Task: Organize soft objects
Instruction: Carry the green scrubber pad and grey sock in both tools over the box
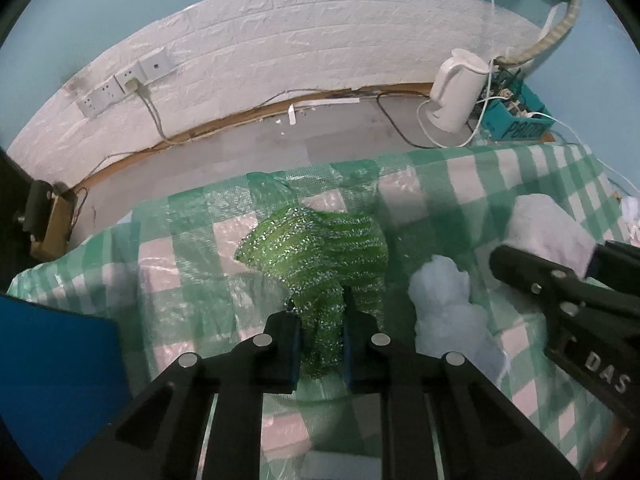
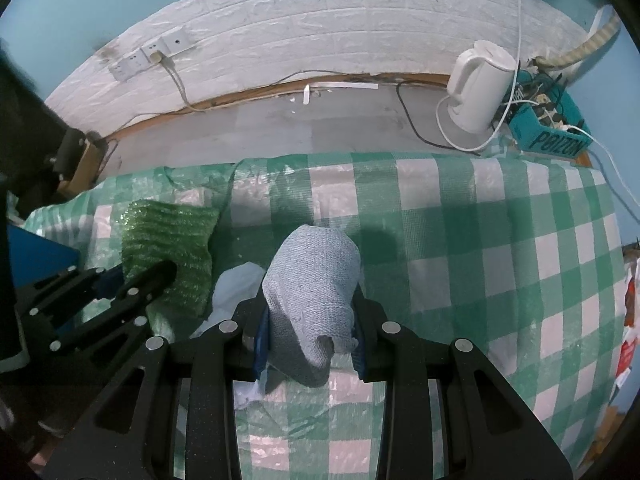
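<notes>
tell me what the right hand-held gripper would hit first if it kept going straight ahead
Apart from the grey cloth it grips, the right hand-held gripper likely meets only the green checked tablecloth, though depth is unclear.

Each claw is matte black plastic. The left claw [image 1: 322, 344] has two fingers lined with blue pads [image 1: 295, 354], and round silver screw heads stud its angular linkage bars. The right claw [image 2: 310, 342] is built the same way; seen from the left wrist camera, its side carries white letters "DAS".
</notes>
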Demonstrator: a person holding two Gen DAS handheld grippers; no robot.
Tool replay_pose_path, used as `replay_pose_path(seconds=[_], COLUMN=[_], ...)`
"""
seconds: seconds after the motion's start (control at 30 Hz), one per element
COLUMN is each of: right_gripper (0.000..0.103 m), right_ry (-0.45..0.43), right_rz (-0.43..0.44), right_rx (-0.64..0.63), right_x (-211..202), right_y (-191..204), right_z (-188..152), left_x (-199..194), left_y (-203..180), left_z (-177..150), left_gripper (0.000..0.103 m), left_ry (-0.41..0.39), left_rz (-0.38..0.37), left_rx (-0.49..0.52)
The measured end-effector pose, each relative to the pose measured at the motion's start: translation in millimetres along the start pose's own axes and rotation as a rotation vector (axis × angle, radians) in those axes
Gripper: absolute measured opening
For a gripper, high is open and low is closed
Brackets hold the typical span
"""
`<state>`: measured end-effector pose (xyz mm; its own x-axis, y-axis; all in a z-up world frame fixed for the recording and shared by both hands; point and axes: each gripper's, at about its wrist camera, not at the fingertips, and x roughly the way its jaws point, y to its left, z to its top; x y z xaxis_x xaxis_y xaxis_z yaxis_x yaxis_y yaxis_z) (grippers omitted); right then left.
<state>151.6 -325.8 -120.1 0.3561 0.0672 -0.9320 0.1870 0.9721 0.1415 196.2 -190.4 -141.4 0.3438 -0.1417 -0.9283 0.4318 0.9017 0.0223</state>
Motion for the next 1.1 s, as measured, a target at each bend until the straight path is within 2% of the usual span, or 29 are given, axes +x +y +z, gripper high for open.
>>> replay_pose_path(seconds=[0.33, 0.73, 1.0, 1.1], right_gripper=[0.031, 0.031, 0.031, 0.031], right_ry=[-0.012, -0.068, -0.077, -0.074], right_rz=[0.020, 0.058, 0.092, 0.114], right_rx=[-0.030, -0.108, -0.169, -0.182], right_x=[-22.6, -78.3, -107.5, -112.9], right_y=[11.1, 35.9, 55.3, 59.9], right_z=[-7.1, -19.0, -33.8, -39.7], left_x=[-41.7, -93.4, -126.7, -137.9], left_y=[4.7, 14.6, 20.9, 27.6], left_z=[-16.3, -41.3, -58.8, -69.3], left_gripper=[0.015, 0.015, 0.015, 0.015], left_ry=[-0.048, -0.077, -0.108, -0.116], left_rz=[0.012, 0.021, 0.004, 0.021], left_rx=[0.035, 0.036, -0.002, -0.006])
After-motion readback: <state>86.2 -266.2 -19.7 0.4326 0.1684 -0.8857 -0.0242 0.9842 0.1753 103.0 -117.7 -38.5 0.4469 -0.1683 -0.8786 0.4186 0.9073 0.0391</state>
